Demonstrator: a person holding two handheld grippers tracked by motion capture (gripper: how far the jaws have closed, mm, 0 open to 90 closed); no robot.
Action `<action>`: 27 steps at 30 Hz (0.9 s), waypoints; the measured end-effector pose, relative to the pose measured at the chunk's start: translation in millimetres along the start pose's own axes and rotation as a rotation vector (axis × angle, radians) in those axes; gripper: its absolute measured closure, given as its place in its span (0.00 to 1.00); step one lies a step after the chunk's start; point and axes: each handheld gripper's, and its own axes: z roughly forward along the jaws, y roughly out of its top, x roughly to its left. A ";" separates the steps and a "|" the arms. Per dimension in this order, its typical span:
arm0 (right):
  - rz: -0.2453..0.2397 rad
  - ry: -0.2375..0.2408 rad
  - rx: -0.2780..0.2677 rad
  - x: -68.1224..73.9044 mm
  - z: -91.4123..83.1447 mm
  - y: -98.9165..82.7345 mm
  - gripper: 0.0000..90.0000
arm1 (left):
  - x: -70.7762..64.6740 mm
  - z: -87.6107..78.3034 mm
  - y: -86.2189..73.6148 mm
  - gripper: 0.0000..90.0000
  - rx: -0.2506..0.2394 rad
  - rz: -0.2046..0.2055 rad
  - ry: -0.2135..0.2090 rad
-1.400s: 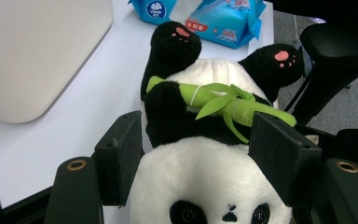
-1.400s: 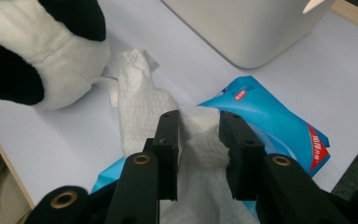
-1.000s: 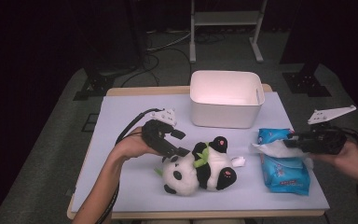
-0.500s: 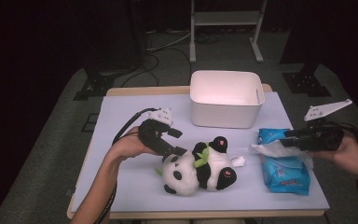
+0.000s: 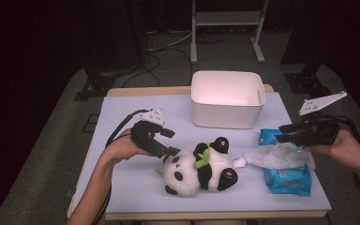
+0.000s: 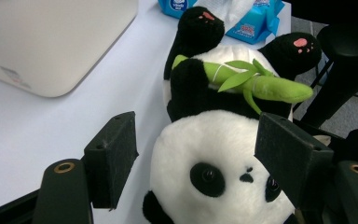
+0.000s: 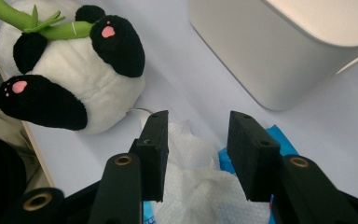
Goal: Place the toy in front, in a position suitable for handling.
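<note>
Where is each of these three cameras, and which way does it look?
High view: above the table, looking down; both forearms, left gripper, right gripper.
Left gripper view: between its fingers, facing the plush panda.
Right gripper view: between its fingers, over the tissue.
All three share the panda and the white bin.

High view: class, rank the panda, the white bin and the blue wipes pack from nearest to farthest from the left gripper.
1. Panda: right beside the left gripper, its head between the open jaws.
2. White bin: farther back and to the right, at the table's far edge.
3. Blue wipes pack: farthest, across the table by the right gripper.
</note>
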 end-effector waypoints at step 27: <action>-0.028 0.050 -0.004 -9.9 46.7 31.8 0.43 | 13.9 -8.1 -36.0 0.23 -0.009 -0.074 0.090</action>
